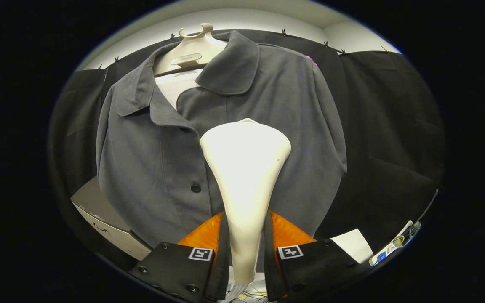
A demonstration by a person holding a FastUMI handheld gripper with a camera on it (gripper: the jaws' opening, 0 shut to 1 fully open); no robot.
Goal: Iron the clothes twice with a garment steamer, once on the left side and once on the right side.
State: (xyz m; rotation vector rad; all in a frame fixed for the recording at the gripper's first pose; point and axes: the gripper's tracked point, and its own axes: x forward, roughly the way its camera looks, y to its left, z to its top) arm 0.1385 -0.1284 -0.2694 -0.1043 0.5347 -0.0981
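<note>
Shirt (242, 109) is hanging on a hanger (192, 52) against the booth wall while the gripper (246, 248) is clamping the steamer (244, 168) handle, its head facing the front for steaming.

A gripper (246, 248) is seen with black housings studded with dark screws; a square black-and-white marker is carried on each at 12 o'clock.

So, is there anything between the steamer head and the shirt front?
Nothing visible does. The gripper is shut on the garment steamer, and its head sits right in front of the grey shirt, beside the button placket.
</note>
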